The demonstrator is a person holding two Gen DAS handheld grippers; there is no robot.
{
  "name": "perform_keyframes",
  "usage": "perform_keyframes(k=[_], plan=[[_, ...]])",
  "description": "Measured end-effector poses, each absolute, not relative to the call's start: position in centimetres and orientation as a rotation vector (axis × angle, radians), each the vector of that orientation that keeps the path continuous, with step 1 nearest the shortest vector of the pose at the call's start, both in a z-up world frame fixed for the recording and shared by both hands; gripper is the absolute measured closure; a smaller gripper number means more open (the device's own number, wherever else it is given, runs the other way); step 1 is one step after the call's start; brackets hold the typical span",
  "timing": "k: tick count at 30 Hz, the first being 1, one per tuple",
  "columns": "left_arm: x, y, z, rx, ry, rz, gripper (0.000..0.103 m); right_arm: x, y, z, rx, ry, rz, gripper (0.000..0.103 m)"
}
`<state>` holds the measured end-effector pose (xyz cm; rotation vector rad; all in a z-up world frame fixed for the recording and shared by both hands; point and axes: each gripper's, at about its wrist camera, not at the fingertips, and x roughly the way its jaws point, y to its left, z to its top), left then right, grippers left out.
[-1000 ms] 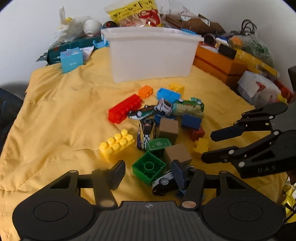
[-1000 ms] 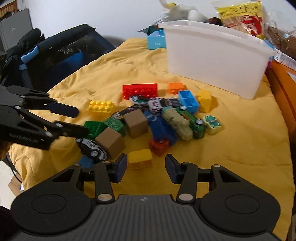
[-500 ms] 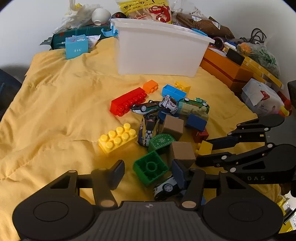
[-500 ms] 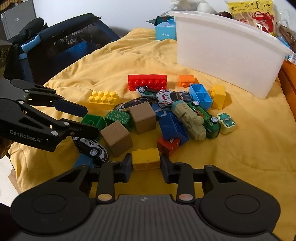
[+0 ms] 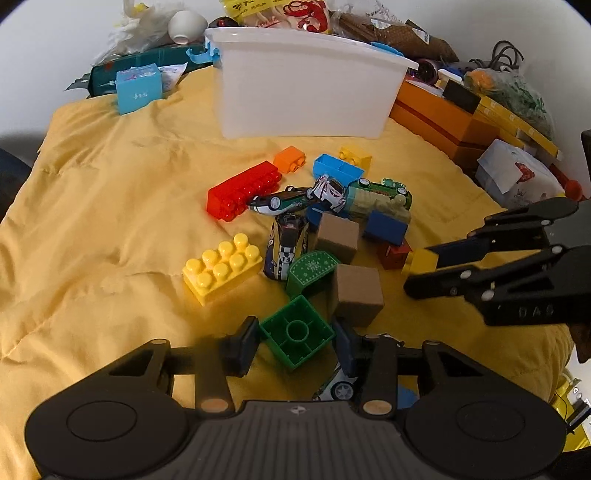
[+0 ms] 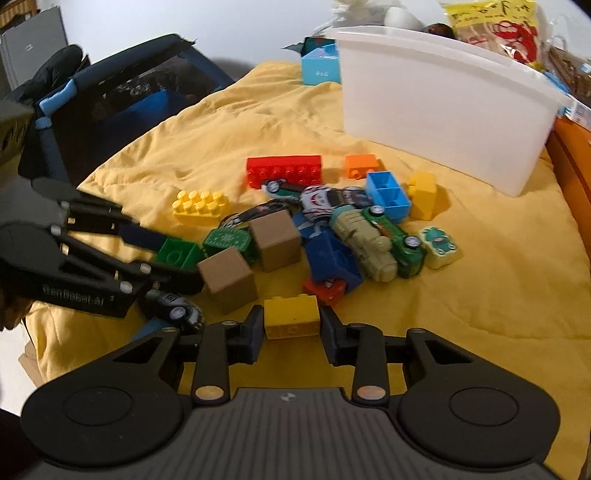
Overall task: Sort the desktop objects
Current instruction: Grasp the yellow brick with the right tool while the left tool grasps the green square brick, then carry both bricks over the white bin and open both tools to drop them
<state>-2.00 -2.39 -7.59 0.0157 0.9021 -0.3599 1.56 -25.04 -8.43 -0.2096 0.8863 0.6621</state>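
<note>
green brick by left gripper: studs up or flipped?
Flipped. The green brick shows its hollow underside, with a round tube inside, facing up.

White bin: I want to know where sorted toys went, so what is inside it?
The white bin shows only its frosted outer wall and rim from both wrist views. Its inside is hidden, so I cannot tell whether it holds anything. Snack bags stand behind it.

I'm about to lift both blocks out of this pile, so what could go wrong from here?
1. The left gripper is closing on the green block, which lies hollow side up and skewed to the pads; it may twist out.
2. The toy car under its right finger could get dragged along.
3. The right gripper pinches the small yellow block near its front edge; it may slip.
</note>
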Motion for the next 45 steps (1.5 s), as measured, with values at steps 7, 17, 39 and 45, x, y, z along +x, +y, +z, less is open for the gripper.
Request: perform_keyframes(k=[7, 17, 39, 45], plan=[[-2.0, -2.0, -5.7, 0.008, 0.863, -0.338, 0.056, 1.6, -26.1, -7.7, -0.184, 0.873, 0.645, 0.067], [2.0, -1.9, 0.8, -0.042, 0.761, -0.281, 0.056, 3.4, -27.6, -3.6, -0.086, 0.769, 0.591, 0.067], [21.5, -6.1, 8.2, -0.056, 0.841, -0.272, 0.056, 20.4, -30.8, 5.6, 0.058, 0.727, 0.367, 0.067], [24.6, -6.8, 7.5, -0.049, 0.910, -0.260, 0.056, 24.0, -31.3, 4.6, 0.056, 0.825, 0.321, 0.067]])
